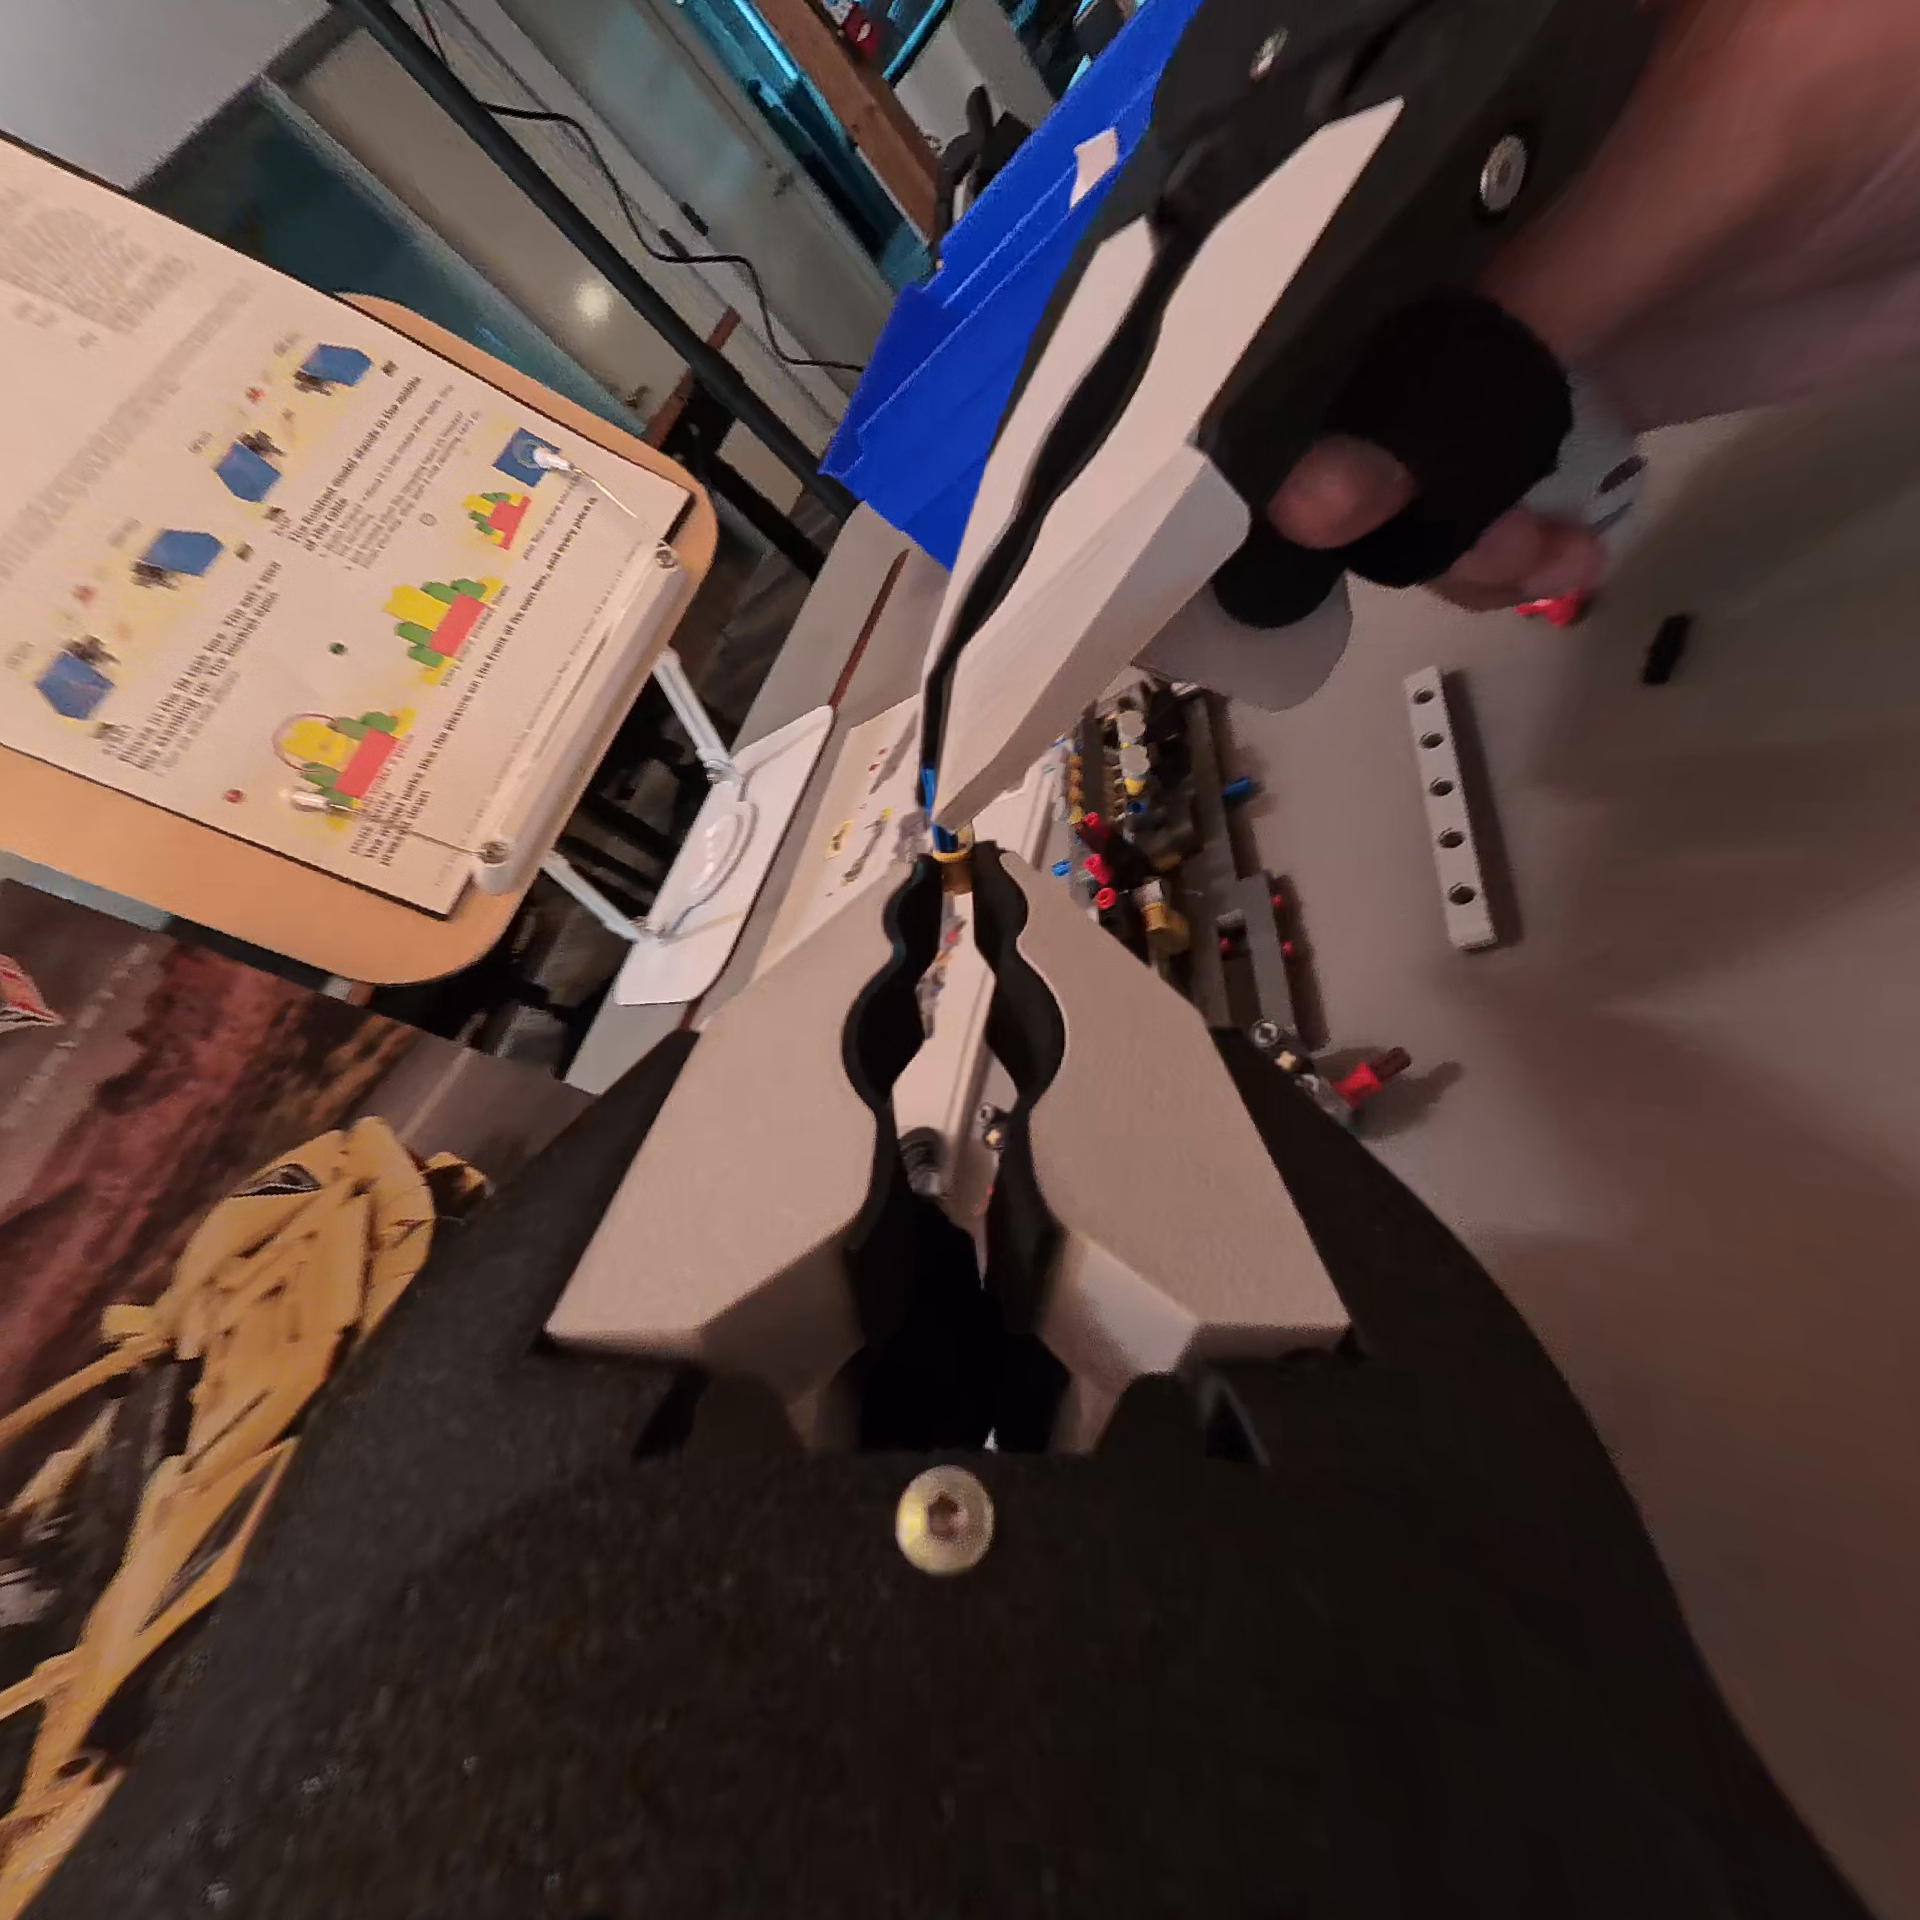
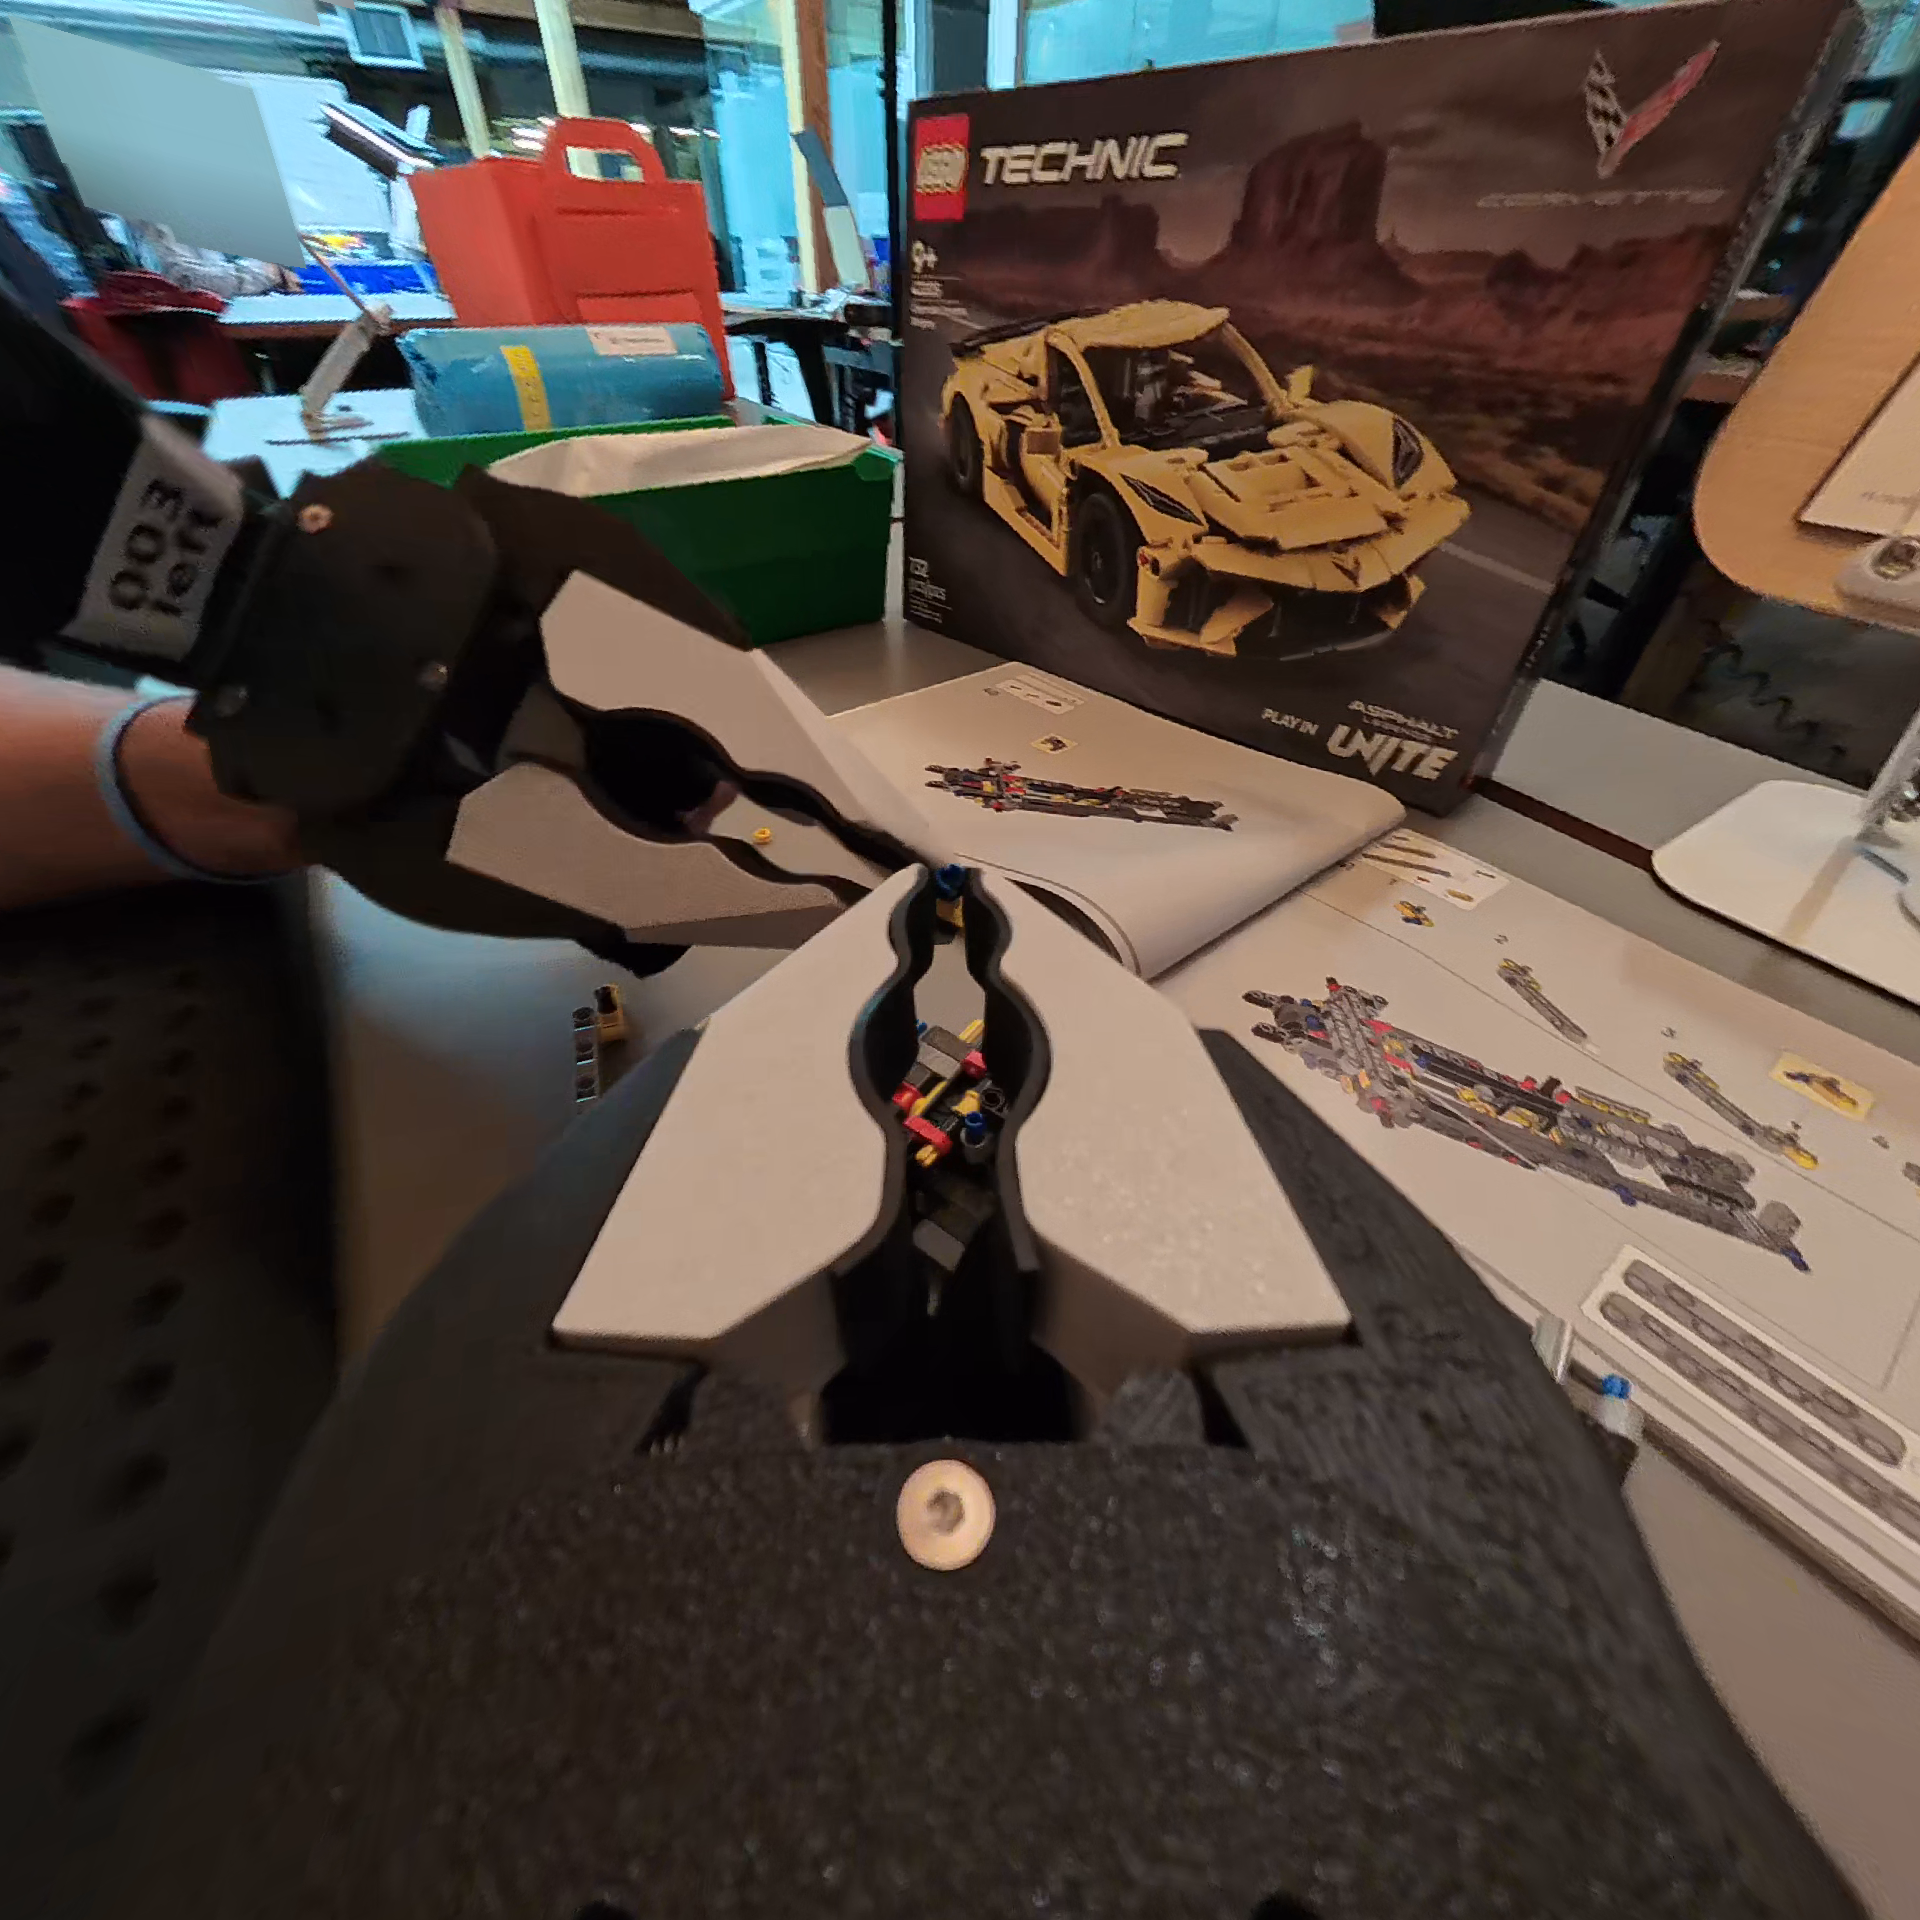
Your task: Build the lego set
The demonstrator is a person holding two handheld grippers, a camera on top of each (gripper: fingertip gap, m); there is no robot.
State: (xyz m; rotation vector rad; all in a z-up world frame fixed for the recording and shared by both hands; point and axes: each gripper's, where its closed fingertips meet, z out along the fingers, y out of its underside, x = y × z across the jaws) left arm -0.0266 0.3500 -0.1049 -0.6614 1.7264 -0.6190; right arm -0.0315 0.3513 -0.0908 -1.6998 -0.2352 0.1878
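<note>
My left gripper [image 1: 951, 860] is shut on a small yellow piece [image 1: 954, 871]. My right gripper [image 1: 932, 808] comes in from the upper right, shut on a small blue pin [image 1: 937, 831] that touches the yellow piece. In the right wrist view the right gripper [image 2: 948, 885] holds the blue pin [image 2: 948, 881] with the yellow piece [image 2: 948, 912] just behind it, and the left gripper [image 2: 902, 862] reaches in from the left. The part-built dark chassis with red, yellow and blue pins [image 1: 1153, 831] lies on the table beyond the tips; it also shows between my right fingers [image 2: 951, 1101].
A grey beam with holes [image 1: 1449, 805], red pins [image 1: 1371, 1075] and a black piece [image 1: 1665, 649] lie on the grey table. The open instruction booklet [image 2: 1558, 1091] and the set's box [image 2: 1299, 416] stand ahead, with a green bin [image 2: 748, 520], a blue bin [image 1: 935, 395] and a sheet on a stand [image 1: 312, 571]. Less than 4 cm separates the two grippers' tips.
</note>
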